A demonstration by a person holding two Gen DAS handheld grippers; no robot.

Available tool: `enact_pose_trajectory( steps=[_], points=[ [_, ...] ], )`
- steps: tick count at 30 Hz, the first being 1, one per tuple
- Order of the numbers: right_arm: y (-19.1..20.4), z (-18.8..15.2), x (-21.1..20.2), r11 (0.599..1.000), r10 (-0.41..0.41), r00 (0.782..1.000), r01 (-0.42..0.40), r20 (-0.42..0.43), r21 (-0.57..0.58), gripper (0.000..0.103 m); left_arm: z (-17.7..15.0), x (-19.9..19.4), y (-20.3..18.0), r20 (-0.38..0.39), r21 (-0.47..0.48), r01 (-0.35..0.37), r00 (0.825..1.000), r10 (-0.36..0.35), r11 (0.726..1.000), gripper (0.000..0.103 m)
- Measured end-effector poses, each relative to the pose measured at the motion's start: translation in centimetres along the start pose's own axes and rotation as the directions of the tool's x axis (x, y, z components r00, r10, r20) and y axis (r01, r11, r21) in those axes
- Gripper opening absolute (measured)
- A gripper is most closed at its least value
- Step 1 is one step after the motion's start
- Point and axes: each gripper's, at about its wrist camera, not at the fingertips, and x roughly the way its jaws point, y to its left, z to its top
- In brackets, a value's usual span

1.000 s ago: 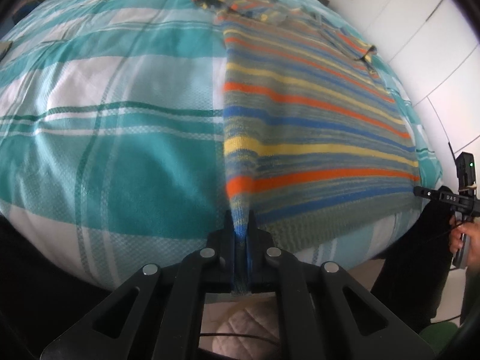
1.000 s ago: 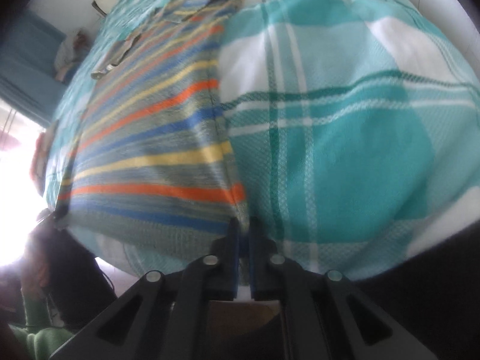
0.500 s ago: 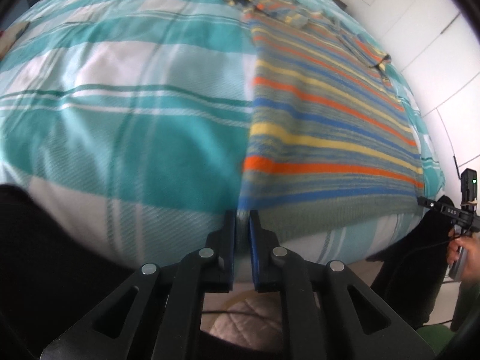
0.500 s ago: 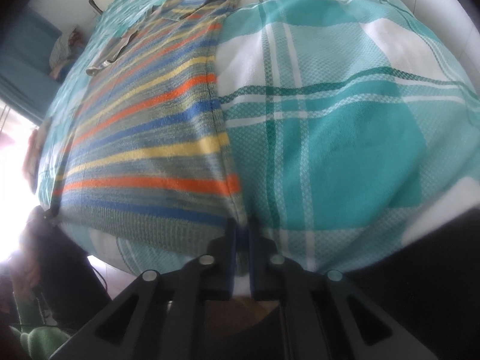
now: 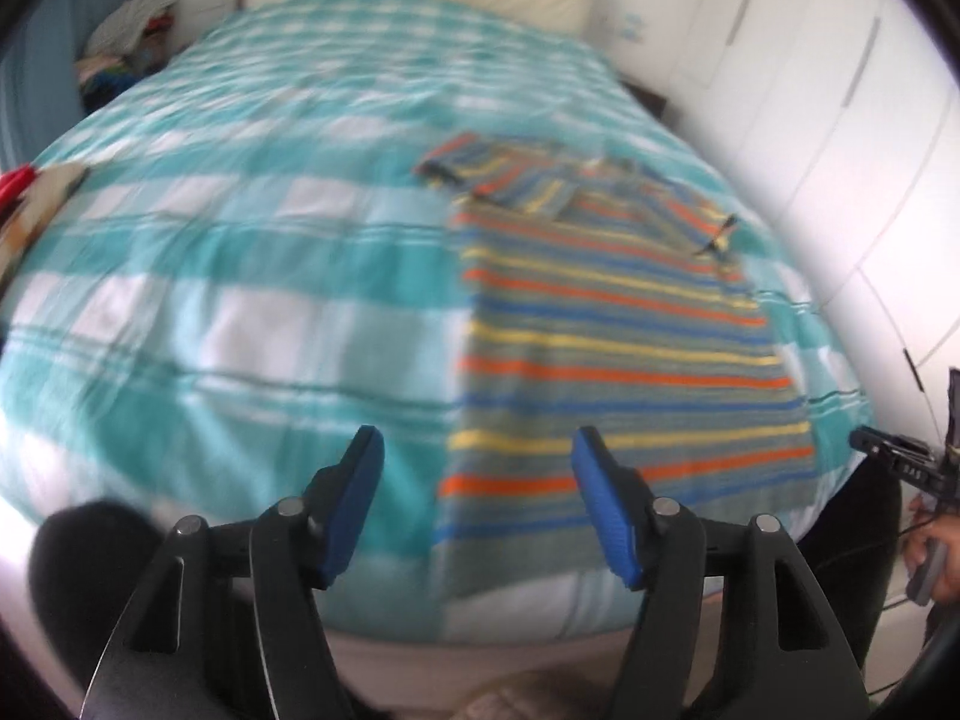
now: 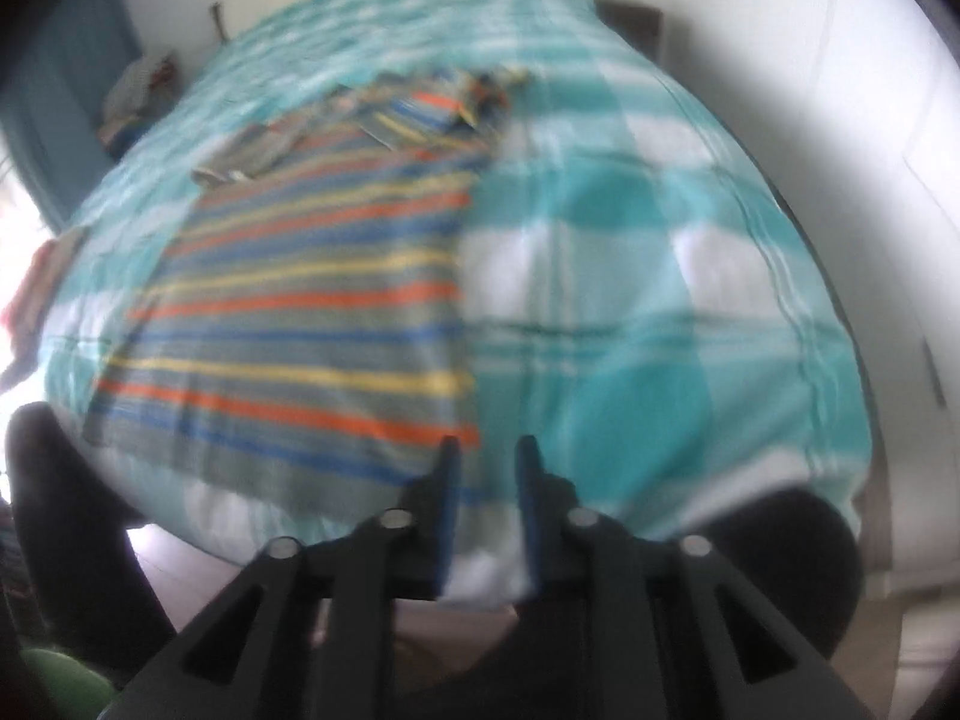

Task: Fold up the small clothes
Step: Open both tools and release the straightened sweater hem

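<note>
A striped sweater (image 5: 612,354), grey with orange, yellow and blue bands, lies flat on the bed, hem at the near edge, sleeves folded across its far end. In the right wrist view the sweater (image 6: 300,312) lies left of centre. My left gripper (image 5: 477,450) is wide open and empty, raised above the hem's left corner. My right gripper (image 6: 485,450) is open by a narrow gap and empty, just above the hem's right corner. Both views are blurred.
The bed has a teal and white checked cover (image 5: 240,312). White wardrobe doors (image 5: 840,120) stand along the right. A pile of clothes (image 5: 129,54) sits at the far left by the headboard. The right gripper's hand (image 5: 927,546) shows at the left view's edge.
Both grippers have let go of the sweater's hem corners, opened, and pulled up and back from the bed. The sweater now lies flat.
</note>
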Motion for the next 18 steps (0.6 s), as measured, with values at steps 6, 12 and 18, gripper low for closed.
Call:
enact_pose_trajectory(
  steps=[6, 12, 18],
  points=[
    [4.7, 1.3, 4.4, 0.990, 0.118, 0.992, -0.120, -0.038, -0.074, 0.036, -0.8, 7.2, -3.3, -0.120, 0.032, 0.036, 0.992, -0.032, 0.999, 0.068],
    [4.4, -1.7, 8.0, 0.991, 0.113, 0.981, -0.122, -0.160, -0.048, 0.036, -4.7, 7.8, -3.8, -0.177, 0.133, -0.029, 0.983, 0.053, 0.991, 0.070],
    [3.2, -3.5, 7.4, 0.992, 0.104, 0.959, -0.119, -0.262, -0.043, 0.036, -5.4, 5.0, -4.0, -0.216, 0.212, -0.022, 0.974, 0.069, 0.977, 0.071]
  ],
)
